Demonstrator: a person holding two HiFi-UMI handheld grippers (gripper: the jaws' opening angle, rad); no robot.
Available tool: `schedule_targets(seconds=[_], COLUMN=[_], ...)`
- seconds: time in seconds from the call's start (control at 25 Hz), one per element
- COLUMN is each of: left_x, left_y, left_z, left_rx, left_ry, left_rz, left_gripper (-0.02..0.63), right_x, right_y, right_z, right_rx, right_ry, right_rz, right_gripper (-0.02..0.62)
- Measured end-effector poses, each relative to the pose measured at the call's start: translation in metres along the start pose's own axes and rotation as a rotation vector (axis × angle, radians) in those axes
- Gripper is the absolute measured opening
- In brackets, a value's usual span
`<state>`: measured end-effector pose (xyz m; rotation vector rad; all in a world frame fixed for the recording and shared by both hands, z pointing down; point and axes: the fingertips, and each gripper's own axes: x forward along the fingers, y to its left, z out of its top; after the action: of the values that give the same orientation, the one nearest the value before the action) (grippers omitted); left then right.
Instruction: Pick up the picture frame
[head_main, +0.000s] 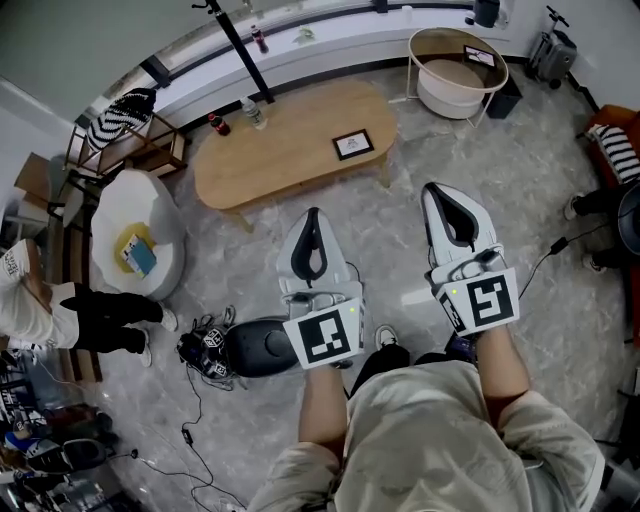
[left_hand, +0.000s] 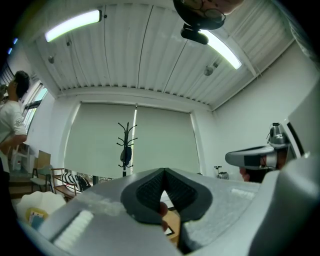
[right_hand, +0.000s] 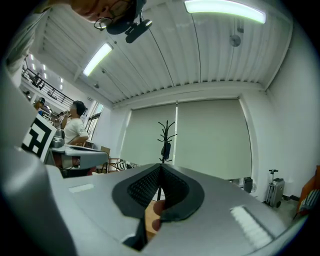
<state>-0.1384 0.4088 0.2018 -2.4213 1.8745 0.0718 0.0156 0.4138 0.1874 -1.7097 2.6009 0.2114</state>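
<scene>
Closest in, the person's pale shirt (head_main: 440, 440) fills the bottom of the head view, with both forearms reaching out from it. Beyond them the long oval wooden desk (head_main: 270, 150) stands on the marbled floor (head_main: 400, 240), well apart from both grippers. The left gripper (head_main: 313, 215) and right gripper (head_main: 433, 190) are held level and side by side, noses toward the desk. In each gripper view the ribbed pads meet with nothing between them, so both are closed and empty. Smallest is the picture frame (head_main: 353, 145) (dark border, pale middle), which seems to lie face up near the desk's right end with bare wood around it. I judge it light and stiff but probably glazed, so fragile, and its smooth border could slip. Lying flat it offers little to pinch. A hold across one border edge, perhaps after sliding it to the desk's rim, looks best. The jaws would have to open first.
</scene>
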Motion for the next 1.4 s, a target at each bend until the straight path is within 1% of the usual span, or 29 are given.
schedule_targets(seconds=[0.24,0.4,0.64,0.96,1.28,1.4], left_x=[0.007,0.015,0.037,0.100,0.180,0.210], left_y=[0.012,0.013,0.011,-0.001,-0.021,-0.031], left_z=[0.006,0.009,0.008,0.008,0.008,0.007], left_rx=[-0.020,0.023,0.054,0.096,0.106,0.115], left_ry=[-0.010,-0.024,-0.037,-0.042,-0.022,-0.012], left_rz=[0.005,0.007,0.015,0.012,0.015,0.019], left_gripper=[0.003,0.003,0.003,0.003,0.003,0.003], right_x=[0.009,0.016,0.032,0.081,0.135,0.153], right_y=[-0.004,-0.009,-0.027,-0.066,-0.129,-0.153], right_z=[0.007,0.004,-0.002,-0.012,-0.022,-0.028], right_rx=[-0.008,0.000,0.003,-0.005,0.000,0.003], right_ry=[-0.005,-0.019,-0.045,-0.063,-0.062,-0.055], right_rz=[-0.010,-0.006,-0.010,0.015,0.012,0.024], right_gripper=[0.002,0.002,0.002,0.002,0.002,0.002])
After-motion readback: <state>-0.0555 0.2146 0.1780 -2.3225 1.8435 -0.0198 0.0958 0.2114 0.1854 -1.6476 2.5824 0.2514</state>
